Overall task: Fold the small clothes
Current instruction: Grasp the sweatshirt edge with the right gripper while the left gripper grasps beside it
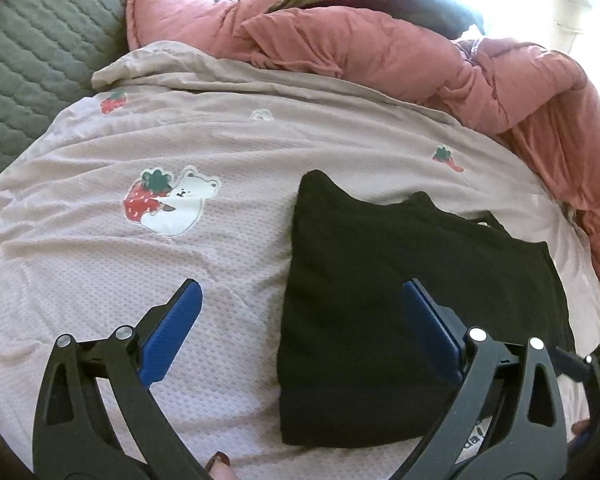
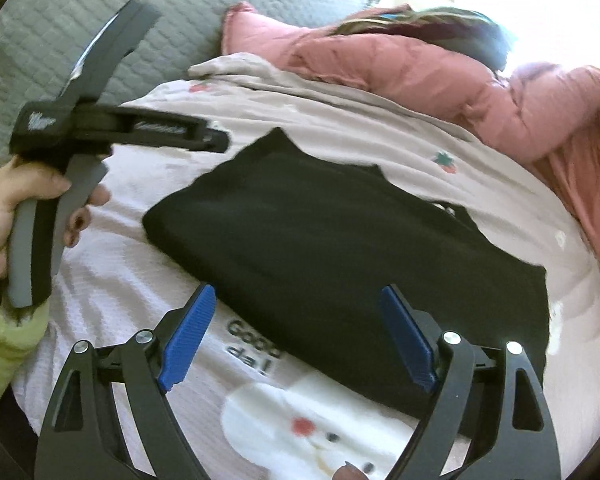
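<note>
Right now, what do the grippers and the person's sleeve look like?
Both the left gripper and right gripper have black, arched frames with triangular cut-outs and silver pivot bolts, tipped by ribbed blue pads. Seen from the right wrist view, the left one has a black body with grey curved handle grips. The sleeve is light green.

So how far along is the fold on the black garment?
Done: the black garment lies as a compact folded rectangle on the blanket. In hand: nothing; the left gripper and right gripper are open and empty. Left: no other unfolded clothes are clearly visible.
</note>
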Motion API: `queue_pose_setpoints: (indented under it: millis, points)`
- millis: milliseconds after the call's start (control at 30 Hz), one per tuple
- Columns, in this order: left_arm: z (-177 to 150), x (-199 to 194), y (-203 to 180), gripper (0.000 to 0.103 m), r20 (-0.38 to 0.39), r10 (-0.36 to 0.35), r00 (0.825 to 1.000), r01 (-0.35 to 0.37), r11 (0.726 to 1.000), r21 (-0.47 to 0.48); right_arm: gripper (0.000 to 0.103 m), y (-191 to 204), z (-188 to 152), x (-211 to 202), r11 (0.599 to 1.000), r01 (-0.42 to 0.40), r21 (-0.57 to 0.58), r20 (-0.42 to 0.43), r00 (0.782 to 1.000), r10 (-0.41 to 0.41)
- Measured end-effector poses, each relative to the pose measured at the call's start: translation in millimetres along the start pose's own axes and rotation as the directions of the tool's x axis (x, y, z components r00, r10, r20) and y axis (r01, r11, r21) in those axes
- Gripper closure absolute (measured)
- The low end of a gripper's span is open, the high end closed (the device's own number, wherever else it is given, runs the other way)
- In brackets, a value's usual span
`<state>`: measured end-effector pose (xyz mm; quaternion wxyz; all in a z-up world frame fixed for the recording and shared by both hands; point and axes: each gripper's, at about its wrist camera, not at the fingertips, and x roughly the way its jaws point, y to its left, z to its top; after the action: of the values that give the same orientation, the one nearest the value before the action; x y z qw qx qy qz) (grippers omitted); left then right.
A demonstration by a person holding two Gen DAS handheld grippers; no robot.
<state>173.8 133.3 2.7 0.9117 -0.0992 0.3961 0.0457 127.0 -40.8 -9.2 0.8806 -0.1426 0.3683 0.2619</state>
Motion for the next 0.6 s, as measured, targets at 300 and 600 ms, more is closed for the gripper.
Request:
queue_pose_setpoints:
  millis: [300, 600]
  points:
    - [12.1, 10.4, 18.6, 0.01, -0.01, 0.027, 1.0, -0.027, 0.999, -0.04, 0.019, 31.1, 2.8, 24.8, 0.993, 0.009, -0.114, -0.036, 0.999, -0.013]
    - [20.8, 30.0, 29.5, 0.01, -0.046, 0.044, 0.998, -0.047, 0.997, -0.054, 0.019, 49.5, 6.3, 56.5, 0.976, 0.037, -0.213, -0.072, 0.996, -0.053]
